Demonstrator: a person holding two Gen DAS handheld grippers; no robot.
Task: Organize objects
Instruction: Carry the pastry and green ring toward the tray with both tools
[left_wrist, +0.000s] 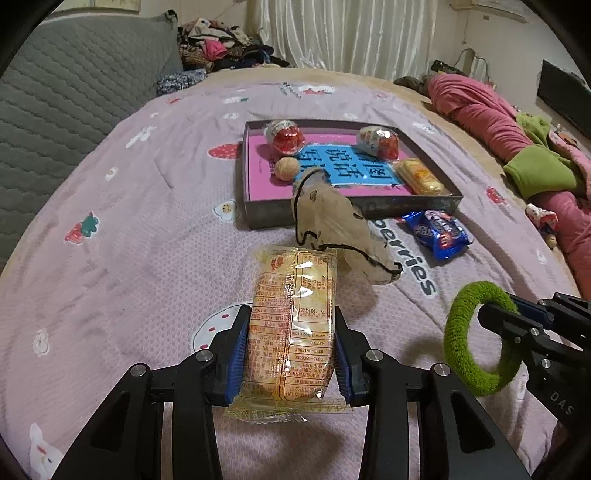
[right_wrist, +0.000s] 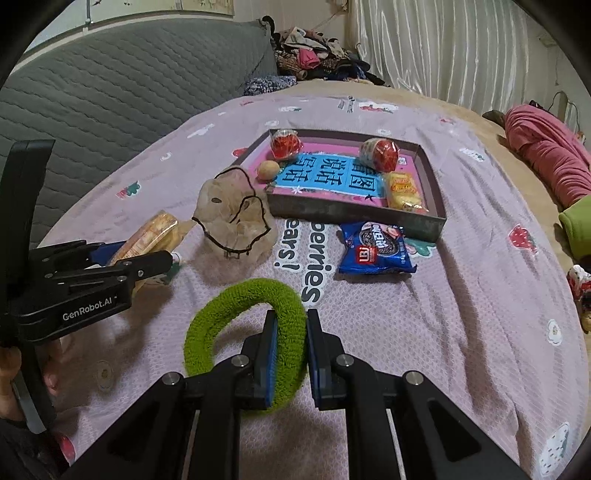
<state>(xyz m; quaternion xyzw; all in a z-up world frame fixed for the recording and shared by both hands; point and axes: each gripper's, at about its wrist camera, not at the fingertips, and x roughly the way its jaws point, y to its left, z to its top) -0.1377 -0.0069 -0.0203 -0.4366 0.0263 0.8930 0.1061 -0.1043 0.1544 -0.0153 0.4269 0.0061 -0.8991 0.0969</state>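
Observation:
My left gripper (left_wrist: 291, 343) is shut on a wrapped yellow cake packet (left_wrist: 291, 325) and holds it above the pink bedspread; the packet also shows in the right wrist view (right_wrist: 151, 232). My right gripper (right_wrist: 291, 332) is shut on a fuzzy green ring (right_wrist: 221, 314), also seen in the left wrist view (left_wrist: 469, 332). A dark shallow box (left_wrist: 410, 205) (right_wrist: 354, 214) lies ahead with two red wrapped snacks (left_wrist: 286, 136), a walnut (left_wrist: 287, 168) and a yellow cake packet (left_wrist: 421, 175) inside. A beige hair net (left_wrist: 332, 221) (right_wrist: 232, 218) lies in front of the box.
A blue Oreo packet (left_wrist: 437, 230) (right_wrist: 373, 247) lies by the box's near right corner. A grey quilted headboard (left_wrist: 74, 92) stands at the left. Pink and green clothes (left_wrist: 517, 147) lie at the right; a clothes pile (left_wrist: 221, 48) is at the back.

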